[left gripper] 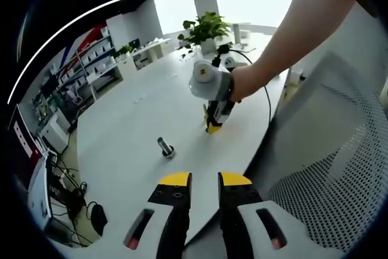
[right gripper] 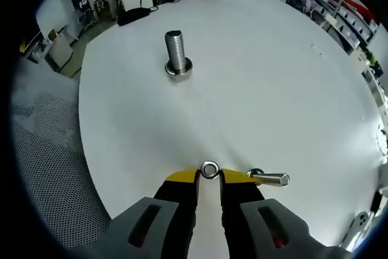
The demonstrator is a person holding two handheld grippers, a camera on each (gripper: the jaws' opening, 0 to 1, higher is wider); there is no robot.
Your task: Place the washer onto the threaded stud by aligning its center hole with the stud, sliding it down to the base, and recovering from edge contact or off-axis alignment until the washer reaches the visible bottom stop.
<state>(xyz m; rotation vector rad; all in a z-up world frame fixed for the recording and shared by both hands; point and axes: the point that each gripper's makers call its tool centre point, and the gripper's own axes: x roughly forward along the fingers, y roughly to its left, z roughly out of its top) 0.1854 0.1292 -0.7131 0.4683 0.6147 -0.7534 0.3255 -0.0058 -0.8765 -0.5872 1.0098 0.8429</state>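
Washer [right gripper: 209, 170]: pinched at right gripper [right gripper: 208, 178] tips, low on tabletop [right gripper: 273, 89] | stud [right gripper: 176, 54]: upright, 11 o'clock, well apart, bare | bolt [right gripper: 270, 179]: lying beside | left gripper [left gripper: 204, 180]: slightly spread, empty | remaining: carry, align, slide down.

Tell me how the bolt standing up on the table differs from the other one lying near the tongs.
The standing bolt is upright, head down on the white table, thread pointing up; the lying bolt rests on its side. The standing bolt sits alone farther out; the lying bolt is right beside the right tongs, by the washer at their tips. Both are silver metal.
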